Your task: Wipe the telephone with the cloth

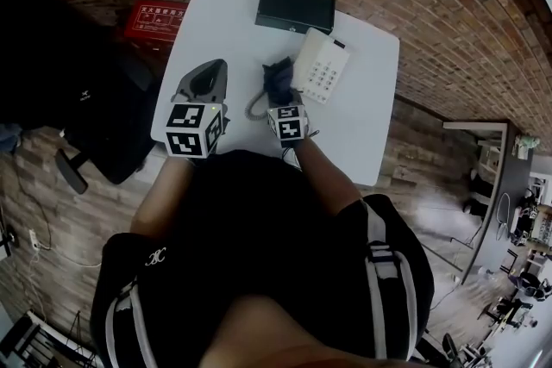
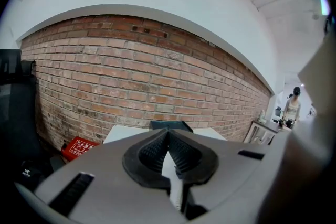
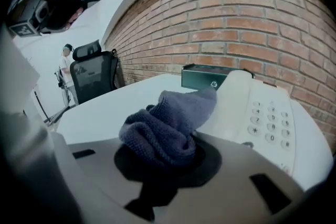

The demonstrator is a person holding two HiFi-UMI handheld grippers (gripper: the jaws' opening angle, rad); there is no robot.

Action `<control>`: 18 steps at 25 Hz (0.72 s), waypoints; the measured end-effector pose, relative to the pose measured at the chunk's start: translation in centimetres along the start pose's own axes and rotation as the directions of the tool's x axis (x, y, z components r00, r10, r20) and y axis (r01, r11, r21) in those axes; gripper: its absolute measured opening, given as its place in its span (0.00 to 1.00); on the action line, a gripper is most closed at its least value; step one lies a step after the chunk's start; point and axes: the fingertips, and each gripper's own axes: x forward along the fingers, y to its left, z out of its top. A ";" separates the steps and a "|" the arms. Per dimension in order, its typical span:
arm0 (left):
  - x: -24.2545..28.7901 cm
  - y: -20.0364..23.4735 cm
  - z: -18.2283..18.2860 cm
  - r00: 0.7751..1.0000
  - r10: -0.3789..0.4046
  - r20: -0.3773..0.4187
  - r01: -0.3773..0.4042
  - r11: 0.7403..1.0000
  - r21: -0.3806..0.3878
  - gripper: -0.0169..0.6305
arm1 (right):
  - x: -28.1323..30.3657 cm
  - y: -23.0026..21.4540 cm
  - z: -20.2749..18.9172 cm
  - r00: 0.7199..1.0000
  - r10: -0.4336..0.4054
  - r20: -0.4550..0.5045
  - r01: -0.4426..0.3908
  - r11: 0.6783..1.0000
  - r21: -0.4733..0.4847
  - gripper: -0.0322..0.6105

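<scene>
A white telephone [image 1: 321, 65] with a keypad lies on the white table [image 1: 233, 21], its handset [image 3: 231, 107] along its left side and a grey coiled cord [image 1: 254, 106] trailing toward me. My right gripper [image 1: 280, 86] is shut on a bunched dark blue cloth [image 3: 168, 126], whose tip touches the handset's near edge. The cloth [image 1: 278, 78] sits just left of the telephone. My left gripper [image 1: 205, 82] hovers over the table's left part, jaws shut with nothing between them [image 2: 169, 152].
A dark green flat box [image 1: 295, 7] lies at the table's far edge behind the telephone. A red case [image 1: 155, 20] sits on the floor left of the table, with a black office chair [image 1: 60, 73] beside it. Brick wall behind; a person stands far off.
</scene>
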 end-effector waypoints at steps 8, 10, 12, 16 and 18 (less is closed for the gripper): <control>-0.1 0.8 -0.5 1.000 0.003 -0.008 -0.003 1.000 -0.009 0.02 | -1.9 -1.8 -0.5 0.997 0.074 -0.011 -0.072 0.988 0.137 0.15; -0.1 0.8 -0.5 1.000 0.003 -0.006 -0.003 1.000 -0.009 0.02 | -2.5 -2.4 -0.9 0.997 0.080 -0.018 -0.076 0.986 0.151 0.15; 0.1 0.5 -0.5 1.000 -0.002 -0.006 0.002 1.000 -0.009 0.02 | -3.3 -3.3 -1.6 0.997 0.073 -0.030 -0.068 0.987 0.148 0.15; 0.4 -0.1 -0.7 1.000 -0.017 -0.016 0.017 1.000 -0.006 0.02 | -4.9 -5.5 -2.9 0.998 0.026 -0.058 -0.016 0.986 0.164 0.15; 0.5 -0.1 -0.9 1.000 -0.019 -0.022 0.019 1.000 -0.006 0.02 | -5.6 -6.3 -3.6 0.998 0.004 -0.065 0.007 0.985 0.172 0.15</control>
